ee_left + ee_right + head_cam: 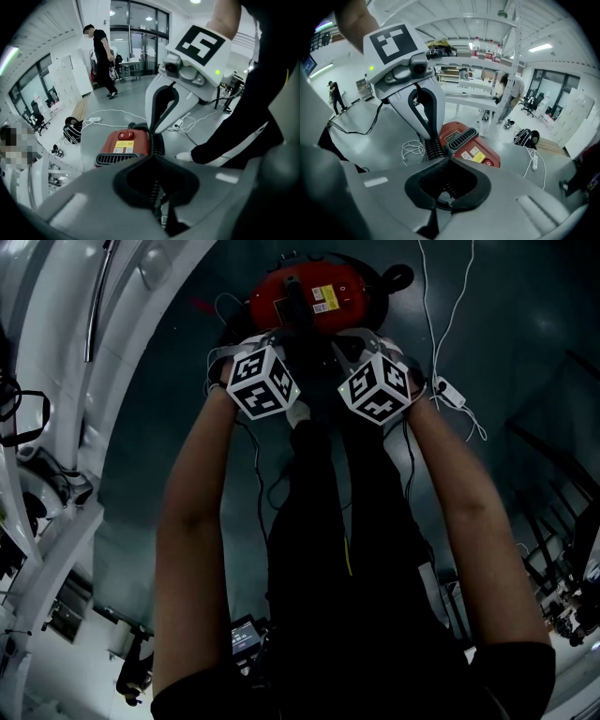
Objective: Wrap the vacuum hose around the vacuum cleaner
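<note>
Grey floor [141, 474] carries the red vacuum cleaner [314, 296] at the head view's top centre. The left gripper [153, 157] and right gripper [448, 159] both have their fingers [84, 201] clenched on the black ribbed hose [432, 149] just above it. The wrap looks barely started; next, the hose needs leading round the body.

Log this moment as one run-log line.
left gripper: shut on hose | right gripper: shut on hose | vacuum: red, on floor
</note>
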Motion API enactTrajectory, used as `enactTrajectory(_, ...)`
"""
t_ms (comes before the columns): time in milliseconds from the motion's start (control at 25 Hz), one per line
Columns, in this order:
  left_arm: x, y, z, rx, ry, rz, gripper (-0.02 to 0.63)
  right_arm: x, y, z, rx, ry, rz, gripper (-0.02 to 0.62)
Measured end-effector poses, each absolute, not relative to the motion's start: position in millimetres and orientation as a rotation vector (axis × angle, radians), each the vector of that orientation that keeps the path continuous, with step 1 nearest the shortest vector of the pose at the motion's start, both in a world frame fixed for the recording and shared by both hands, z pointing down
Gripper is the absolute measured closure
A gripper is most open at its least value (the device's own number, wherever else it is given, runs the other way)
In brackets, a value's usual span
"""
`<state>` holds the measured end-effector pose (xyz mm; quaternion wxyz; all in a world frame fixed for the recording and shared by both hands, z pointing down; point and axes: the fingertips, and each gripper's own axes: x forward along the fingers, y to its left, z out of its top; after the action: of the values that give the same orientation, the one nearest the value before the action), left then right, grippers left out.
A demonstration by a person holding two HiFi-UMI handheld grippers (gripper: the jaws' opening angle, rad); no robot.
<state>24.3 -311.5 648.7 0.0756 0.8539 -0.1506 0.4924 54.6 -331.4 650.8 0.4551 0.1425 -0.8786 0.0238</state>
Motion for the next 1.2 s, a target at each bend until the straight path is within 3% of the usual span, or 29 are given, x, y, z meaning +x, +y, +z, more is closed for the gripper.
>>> enactTrajectory(480,25.1,-293.7,607.4,2.433,-0.635,1.308,0.597,53.8,-316.9,609.7,0.420,-2.243,0.173,0.600)
enactTrajectory(840,42.4,-276.8,537.1,2.404,-0.826,1.136,0.597,57.9,-311.2,523.0,0.587,-2.346,0.318,0.600)
enactTrajectory(1200,30.7,-292.2,459.1,2.409,-1.073,0.993,0.597,53.0,-327.4,437.9,0.716,-2.400,0.239,0.600)
